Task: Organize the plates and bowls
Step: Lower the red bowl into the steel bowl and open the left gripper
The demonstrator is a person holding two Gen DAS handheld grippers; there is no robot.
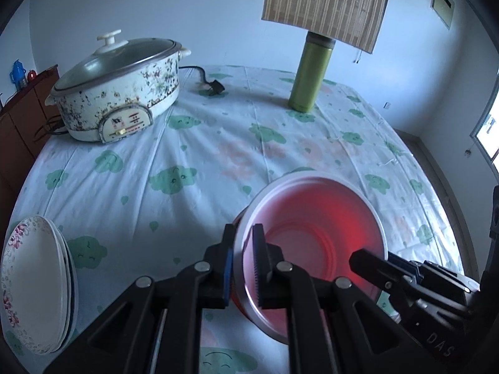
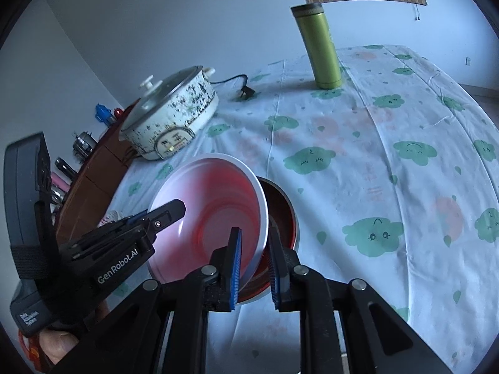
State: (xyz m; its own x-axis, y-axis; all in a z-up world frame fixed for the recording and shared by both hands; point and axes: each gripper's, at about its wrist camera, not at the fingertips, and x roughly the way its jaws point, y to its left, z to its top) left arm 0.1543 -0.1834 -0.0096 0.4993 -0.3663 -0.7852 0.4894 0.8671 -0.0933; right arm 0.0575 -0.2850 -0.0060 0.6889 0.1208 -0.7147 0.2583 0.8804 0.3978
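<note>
Left gripper (image 1: 241, 268) pinching the near rim of a red-lined white plastic bowl (image 1: 315, 218), right gripper (image 2: 254, 268) clamping its opposite rim, bowl tilted above the cloud-print tablecloth (image 1: 156, 187) (stacked floral plates (image 1: 31, 283) at the left edge).

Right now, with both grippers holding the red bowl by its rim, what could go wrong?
1. The left gripper and right gripper pinch only the thin rim of the tilted red bowl, on opposite sides; if the hands drift apart, it may slip or twist.
2. A second, darker bowl sits right behind it and could be knocked.
3. The stack of floral plates lies at the tablecloth's edge; a careless swing might push it off.
</note>
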